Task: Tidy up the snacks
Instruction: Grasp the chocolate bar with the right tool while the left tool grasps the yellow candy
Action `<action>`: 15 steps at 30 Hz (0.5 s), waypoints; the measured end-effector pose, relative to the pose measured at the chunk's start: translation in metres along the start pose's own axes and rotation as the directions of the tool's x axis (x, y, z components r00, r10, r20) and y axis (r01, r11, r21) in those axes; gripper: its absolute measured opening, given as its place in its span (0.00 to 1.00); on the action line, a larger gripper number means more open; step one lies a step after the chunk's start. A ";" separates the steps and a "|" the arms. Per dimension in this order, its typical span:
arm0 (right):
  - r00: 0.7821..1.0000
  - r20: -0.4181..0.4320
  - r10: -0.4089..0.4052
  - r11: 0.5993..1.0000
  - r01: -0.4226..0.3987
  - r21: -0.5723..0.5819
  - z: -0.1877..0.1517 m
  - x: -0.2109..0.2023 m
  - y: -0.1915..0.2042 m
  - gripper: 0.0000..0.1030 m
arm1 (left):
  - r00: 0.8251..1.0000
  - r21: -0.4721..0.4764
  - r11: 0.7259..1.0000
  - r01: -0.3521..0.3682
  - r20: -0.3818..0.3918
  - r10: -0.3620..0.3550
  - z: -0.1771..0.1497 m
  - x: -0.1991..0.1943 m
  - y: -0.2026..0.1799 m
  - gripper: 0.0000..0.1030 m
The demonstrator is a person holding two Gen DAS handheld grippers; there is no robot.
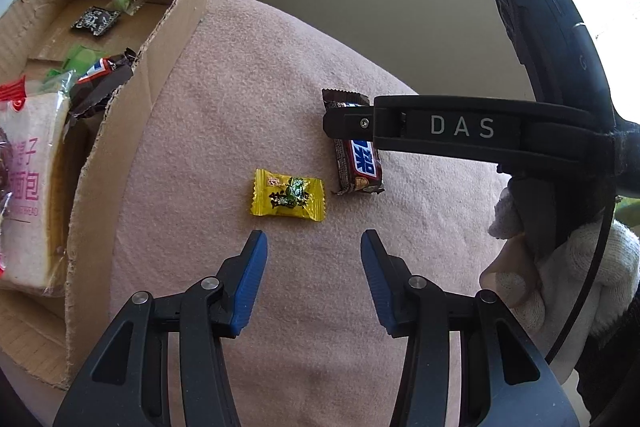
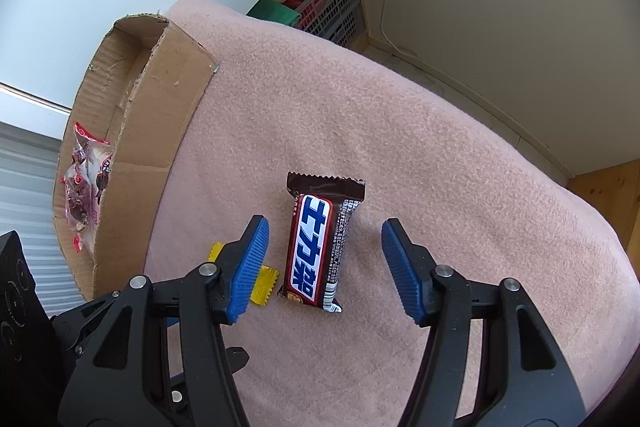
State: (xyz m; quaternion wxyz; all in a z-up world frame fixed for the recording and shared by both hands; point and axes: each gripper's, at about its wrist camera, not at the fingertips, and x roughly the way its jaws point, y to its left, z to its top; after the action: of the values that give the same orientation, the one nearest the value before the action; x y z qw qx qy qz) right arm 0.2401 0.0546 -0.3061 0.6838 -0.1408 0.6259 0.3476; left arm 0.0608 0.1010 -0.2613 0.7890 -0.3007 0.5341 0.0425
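A yellow wrapped candy (image 1: 287,198) lies on the pink cloth (image 1: 280,87), just ahead of my left gripper (image 1: 314,247), whose blue-padded jaws stand open with nothing between them. To its right lies a brown chocolate bar (image 1: 357,167), partly covered by a finger of the right gripper. In the right wrist view the same chocolate bar (image 2: 316,243) lies between the open jaws of my right gripper (image 2: 324,251), and the pads stand apart from it. The yellow candy (image 2: 262,285) peeks out behind the left finger. A cardboard box (image 1: 132,115) on the left holds several snacks.
Inside the box lie a bread pack (image 1: 24,187), a dark sachet (image 1: 95,21), green candies and another chocolate bar (image 1: 100,83). A gloved hand (image 1: 560,267) holds the right gripper. A plastic basket (image 2: 324,3) stands on the floor beyond the cloth. The wall is close behind.
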 end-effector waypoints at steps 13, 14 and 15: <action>1.000 -0.011 -0.024 1.000 0.024 -0.019 -0.008 0.005 -0.009 0.37 | 1.000 -0.072 0.997 -0.015 -0.006 0.014 0.024 0.023 0.013 0.45; 1.000 -0.010 -0.024 1.000 0.023 -0.015 -0.009 0.003 -0.012 0.37 | 1.000 -0.073 0.997 -0.018 -0.003 0.017 0.027 0.024 0.012 0.45; 1.000 -0.009 -0.027 1.000 0.027 -0.013 -0.010 0.002 -0.014 0.37 | 1.000 -0.071 0.997 -0.023 -0.001 0.023 0.030 0.026 0.011 0.45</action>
State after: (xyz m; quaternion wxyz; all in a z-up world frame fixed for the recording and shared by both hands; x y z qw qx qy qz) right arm 0.2415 0.0385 -0.3134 0.6845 -0.1553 0.6251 0.3415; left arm 0.0924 0.1190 -0.2813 0.7772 -0.3224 0.5358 0.0704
